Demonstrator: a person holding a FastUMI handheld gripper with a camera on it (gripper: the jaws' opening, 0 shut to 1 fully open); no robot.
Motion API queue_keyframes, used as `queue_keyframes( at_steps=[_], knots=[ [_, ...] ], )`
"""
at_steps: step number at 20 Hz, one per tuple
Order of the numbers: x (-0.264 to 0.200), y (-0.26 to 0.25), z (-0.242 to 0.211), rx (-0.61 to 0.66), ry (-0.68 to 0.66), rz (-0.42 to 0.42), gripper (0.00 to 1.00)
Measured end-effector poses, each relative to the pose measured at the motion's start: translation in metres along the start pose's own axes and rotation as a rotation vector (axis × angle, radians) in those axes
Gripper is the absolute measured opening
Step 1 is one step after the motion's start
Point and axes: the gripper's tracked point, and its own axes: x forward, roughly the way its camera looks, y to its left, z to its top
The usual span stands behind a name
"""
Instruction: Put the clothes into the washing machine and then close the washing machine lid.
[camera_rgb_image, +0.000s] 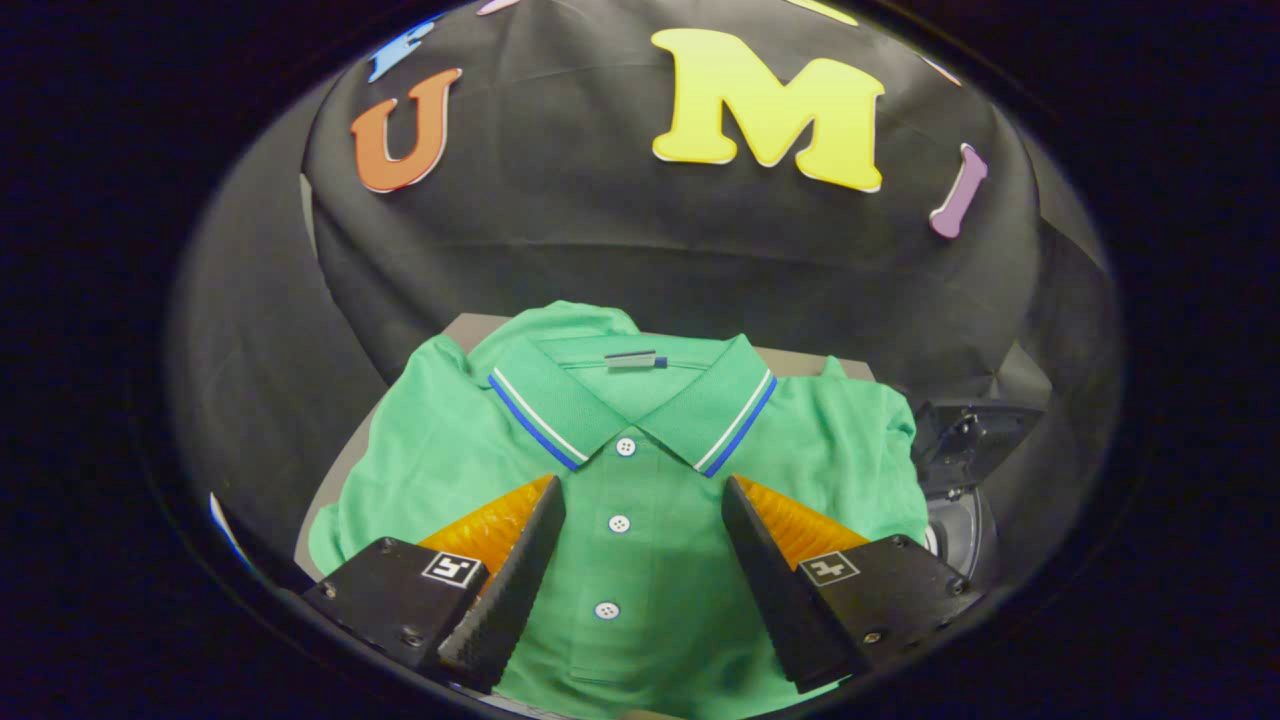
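A green polo shirt (640, 470) lies spread flat, front up, on a grey counter (470, 328), covering most of it, with the black cloth wall close behind. Its collar, trimmed with blue and white stripes, points away from the hand-held gripper (643, 495), and its white-buttoned placket runs straight back between the two fingers. The hand-held gripper hovers over the shirt's chest with its fingers spread wide apart, gripping nothing. Just beside the shirt's edge, by the one finger, sits a dark machine part (962, 440).
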Motion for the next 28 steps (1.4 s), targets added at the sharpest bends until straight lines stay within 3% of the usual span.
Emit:
queue_keyframes(
  at_steps=[2, 6, 9, 10, 11, 13, 20, 28],
  knots=[
    [-0.001, -0.003, -0.003, -0.009, 0.016, 0.010, 0.96],
    [-0.003, -0.005, -0.006, -0.032, -0.021, 0.025, 0.69],
    [-0.007, -0.009, -0.008, -0.035, -0.011, 0.059, 0.37],
    [-0.009, -0.011, -0.010, -0.019, -0.005, 0.075, 0.34],
    [-0.010, -0.011, -0.011, -0.009, -0.008, 0.103, 0.19],
    [-0.011, -0.012, -0.011, -0.025, -0.011, 0.139, 0.10],
    [-0.063, -0.019, -0.028, 0.001, -0.110, 0.225, 0.06],
    [-0.176, -0.052, -0.019, 0.038, -0.321, 0.255, 0.06]
  ],
)
